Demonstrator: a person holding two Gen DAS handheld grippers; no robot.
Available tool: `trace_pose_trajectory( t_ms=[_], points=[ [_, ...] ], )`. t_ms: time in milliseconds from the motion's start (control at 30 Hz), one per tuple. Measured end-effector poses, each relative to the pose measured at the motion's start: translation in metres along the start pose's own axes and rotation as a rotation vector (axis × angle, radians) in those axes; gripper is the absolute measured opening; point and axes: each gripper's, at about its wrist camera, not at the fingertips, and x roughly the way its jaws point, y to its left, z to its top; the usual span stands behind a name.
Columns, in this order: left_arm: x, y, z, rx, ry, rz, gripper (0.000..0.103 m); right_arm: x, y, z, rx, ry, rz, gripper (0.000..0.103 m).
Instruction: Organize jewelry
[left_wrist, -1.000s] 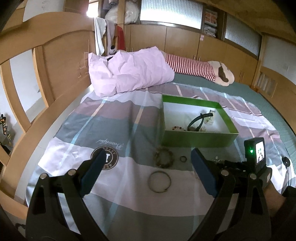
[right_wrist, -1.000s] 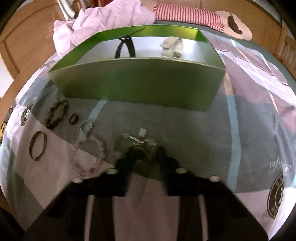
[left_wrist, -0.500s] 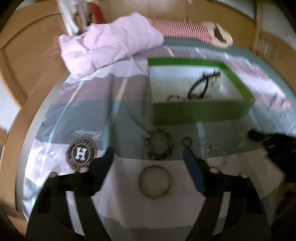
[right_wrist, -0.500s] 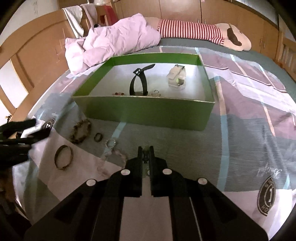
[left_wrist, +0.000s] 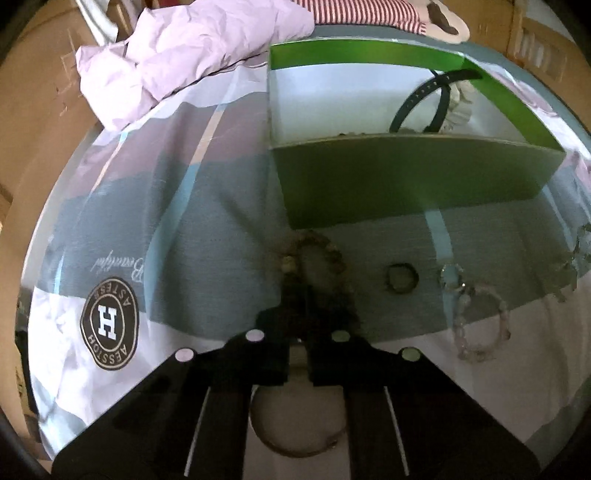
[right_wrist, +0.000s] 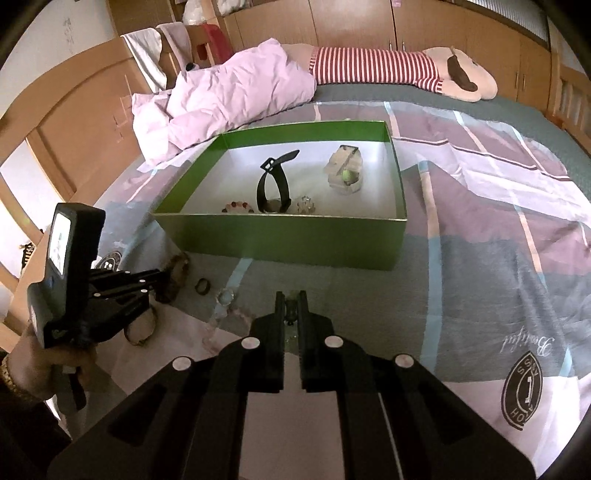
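Since half a second ago our left gripper has dropped low over the bed and drawn its jaws from wide apart to nearly closed, while our right gripper has risen a little with its jaws kept narrow. We now see the left jaws pinching the near side of the brown beaded bracelet, which lies on the bedspread just in front of the green box; the blur keeps us from judging how firm that hold is. Between the right jaws sits a small dark, glinting piece of jewelry — we cannot make out what kind. On the bedspread to the right of the bracelet lie a small dark ring, a clear crystal piece and a pale pink bead bracelet, each apart from the next, and a thin metal bangle lies near the camera, partly under the left gripper's body. Inside the box we see a black watch standing on its strap, a pale watch, a short string of reddish beads and a clear faceted piece — all near the front wall. A pink duvet is bunched at the head of the bed.
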Motion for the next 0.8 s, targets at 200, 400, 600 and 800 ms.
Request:
trace_pose_trajectory(
  t_ms=[200, 400, 600, 800],
  points=[
    [-0.053, 0.012, 0.008, -0.054, -0.108, -0.035, 0.000, -0.010, 0.004, 0.005, 0.000, -0.024, 0.015, 0.006],
    [-0.126, 0.022, -0.001, -0.055, -0.247, -0.080, 0.000, -0.031, 0.009, 0.007, 0.017, -0.048, 0.049, 0.006],
    [-0.081, 0.016, -0.007, 0.042, -0.155, 0.003, 0.075, -0.038, 0.020, 0.000, 0.001, -0.044, 0.060, 0.006],
    [-0.034, 0.003, -0.010, 0.111, -0.058, -0.002, 0.039, -0.034, 0.020, -0.001, -0.007, -0.030, 0.055, 0.006]
  ],
)
